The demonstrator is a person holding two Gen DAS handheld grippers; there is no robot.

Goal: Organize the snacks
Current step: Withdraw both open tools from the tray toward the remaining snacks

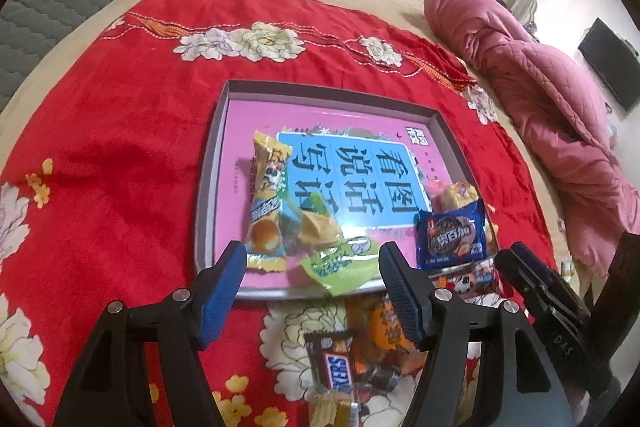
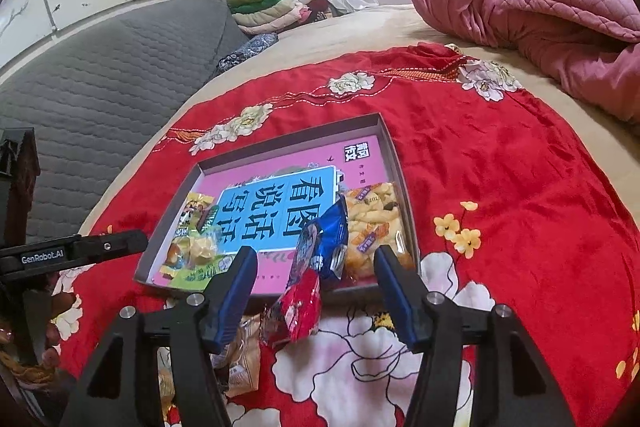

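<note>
Both grippers, left gripper (image 1: 312,275) and right gripper (image 2: 314,277), have fingers spread, holding nothing; next, pick the shiny red snack packet (image 2: 298,311) and lay it flat in the shallow grey cardboard box (image 2: 192,177).

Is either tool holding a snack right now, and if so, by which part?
Nothing is held. The left tool and the right tool both stand open. The blue packet and red packet lie between the right tool's pads, not pressed.

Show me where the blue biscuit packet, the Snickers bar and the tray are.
blue biscuit packet (image 1: 451,238): left wrist view, middle of its front.
Snickers bar (image 1: 335,367): left wrist view, on the blue lettering.
tray (image 2: 288,142): right wrist view, far wall.
</note>
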